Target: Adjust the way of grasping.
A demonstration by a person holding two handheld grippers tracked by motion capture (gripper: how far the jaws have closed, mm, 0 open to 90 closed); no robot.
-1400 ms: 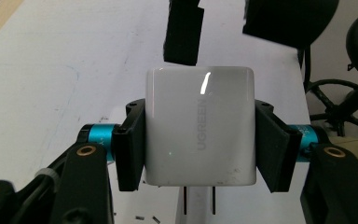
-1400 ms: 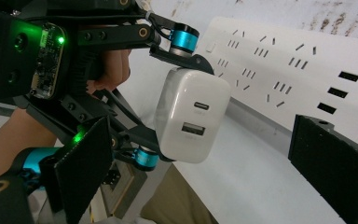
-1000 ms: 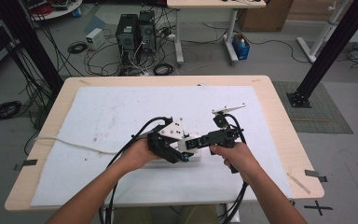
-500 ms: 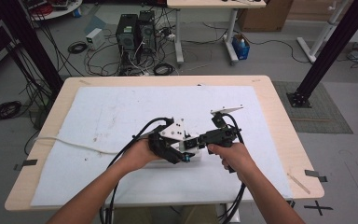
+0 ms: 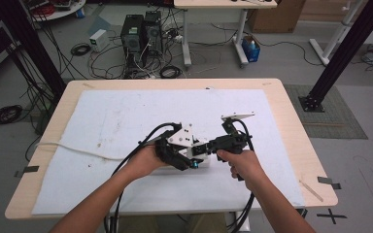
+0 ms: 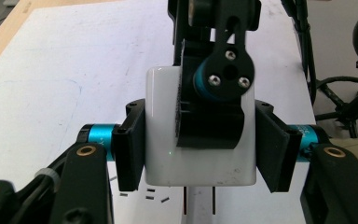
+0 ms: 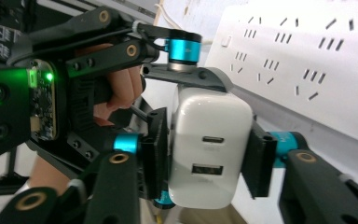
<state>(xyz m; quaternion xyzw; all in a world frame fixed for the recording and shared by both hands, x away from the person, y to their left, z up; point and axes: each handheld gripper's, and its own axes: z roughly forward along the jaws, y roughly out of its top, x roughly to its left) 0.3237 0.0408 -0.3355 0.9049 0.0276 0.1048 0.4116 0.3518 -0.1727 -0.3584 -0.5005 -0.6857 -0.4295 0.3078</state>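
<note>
While both hands meet near the front middle of the table [image 5: 291, 121], the two tools grab the same small thing. It is a white charger block [image 6: 198, 135], a little box with round corners. From the left gripper view, the left gripper [image 6: 200, 149] has its two black pads pressed flat on both sides of the block, as tight as they go, and two thin metal prongs stick out of the block's near end. One jaw of the other tool lies across the top of the block there. From the right gripper view, the right gripper [image 7: 209, 151] has just been closing its jaws, and the pads now sit on the left and right sides of the charger block [image 7: 209, 144]. That side of the block shows two small plug holes, one above the other. Behind it lies a long white power strip [image 7: 307, 60] with many little slots. The left tool's jaw presses on the block from above in this view, and a bit of the person's fingers shows behind it. From the high view, the left gripper [image 5: 187, 153] and the right gripper [image 5: 209, 148] point at each other over the white cloth [image 5: 126, 116], with the block between them. Black cables trail back from both tools toward the person.
</note>
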